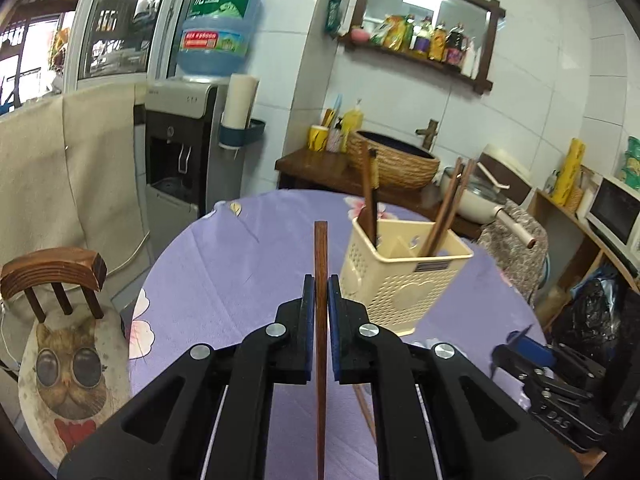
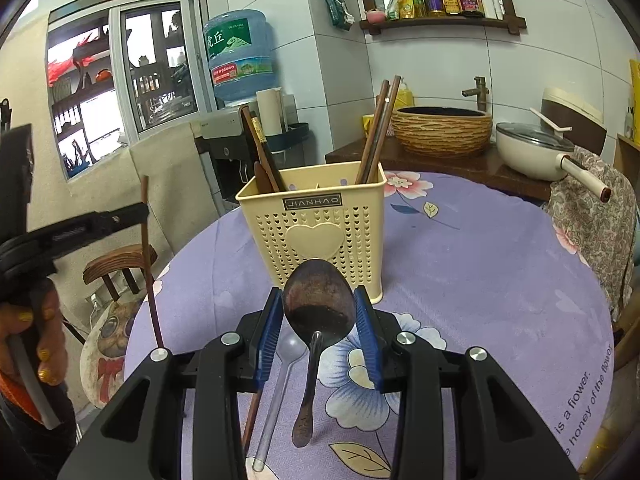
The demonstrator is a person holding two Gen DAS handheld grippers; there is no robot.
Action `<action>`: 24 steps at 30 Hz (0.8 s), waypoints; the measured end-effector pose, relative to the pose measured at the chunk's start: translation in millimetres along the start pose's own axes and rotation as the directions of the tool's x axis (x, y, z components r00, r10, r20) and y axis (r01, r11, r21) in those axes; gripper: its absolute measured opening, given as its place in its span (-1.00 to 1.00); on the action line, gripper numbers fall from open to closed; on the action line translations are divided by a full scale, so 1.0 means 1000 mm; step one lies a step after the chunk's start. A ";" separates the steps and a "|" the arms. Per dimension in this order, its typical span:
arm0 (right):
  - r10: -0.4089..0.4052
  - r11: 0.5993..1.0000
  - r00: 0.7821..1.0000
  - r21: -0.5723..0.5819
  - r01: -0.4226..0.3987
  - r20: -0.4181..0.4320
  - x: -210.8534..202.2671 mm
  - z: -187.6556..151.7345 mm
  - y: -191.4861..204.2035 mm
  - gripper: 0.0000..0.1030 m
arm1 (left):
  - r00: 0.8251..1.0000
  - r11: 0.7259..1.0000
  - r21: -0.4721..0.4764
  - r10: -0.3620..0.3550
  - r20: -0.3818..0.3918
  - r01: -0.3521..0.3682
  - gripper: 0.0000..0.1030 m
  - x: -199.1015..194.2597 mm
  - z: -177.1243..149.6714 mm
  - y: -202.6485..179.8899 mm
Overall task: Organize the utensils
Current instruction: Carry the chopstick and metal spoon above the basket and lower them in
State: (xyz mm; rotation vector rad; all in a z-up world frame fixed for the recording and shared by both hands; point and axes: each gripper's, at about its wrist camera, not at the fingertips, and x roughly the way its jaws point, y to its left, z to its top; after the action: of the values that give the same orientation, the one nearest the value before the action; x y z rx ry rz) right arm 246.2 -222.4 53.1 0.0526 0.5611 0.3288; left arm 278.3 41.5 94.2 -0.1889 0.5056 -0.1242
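My left gripper (image 1: pixel 321 282) is shut on a brown wooden chopstick (image 1: pixel 321 248), which stands upright above the purple table. The right wrist view shows that gripper (image 2: pixel 134 212) at the left with its chopstick (image 2: pixel 150 272), held by a person's hand (image 2: pixel 44 332). My right gripper (image 2: pixel 318 293) is shut on the bowl of a dark metal spoon (image 2: pixel 318 308), handle hanging toward me. Just ahead stands a cream perforated utensil holder (image 2: pixel 320 224) (image 1: pixel 400 280) with chopsticks (image 2: pixel 378 136) and dark utensils (image 2: pixel 262 152) in it. A clear plastic spoon (image 2: pixel 280 376) and another chopstick (image 2: pixel 251 412) lie on the table beneath.
The round table (image 2: pixel 480 264) has a purple flowered cloth. A wooden chair with a cat cushion (image 1: pixel 64 364) stands at its left edge. Behind are a water dispenser (image 1: pixel 180 152), a woven basin (image 2: pixel 440 128) and a white pan (image 2: pixel 536 152) on a counter.
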 end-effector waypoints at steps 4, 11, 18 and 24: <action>0.007 1.000 1.000 0.003 -0.007 -0.003 -0.002 0.000 0.000 -0.31 | 1.000 1.000 0.003 -0.016 0.022 0.016 -0.87 -0.012 0.004 -0.004; 0.011 1.000 1.000 0.001 -0.011 -0.002 -0.004 0.001 0.002 -0.31 | 0.999 1.000 0.008 -0.030 0.012 0.030 -0.87 -0.009 0.007 -0.010; 0.031 0.999 0.999 -0.009 -0.031 0.016 -0.003 0.018 0.002 -0.31 | 0.997 0.998 0.022 -0.066 0.039 0.065 -0.87 -0.016 0.024 -0.020; 0.021 0.996 0.989 -0.090 -0.008 0.148 -0.013 0.078 0.016 -0.31 | 0.988 0.991 0.069 -0.120 0.092 0.114 -0.87 -0.029 0.078 -0.049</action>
State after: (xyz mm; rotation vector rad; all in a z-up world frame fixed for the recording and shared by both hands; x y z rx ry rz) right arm 272.4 -208.9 128.3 -0.0051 0.3973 0.3609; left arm 288.0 9.5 184.5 -0.1620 0.3941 -0.2445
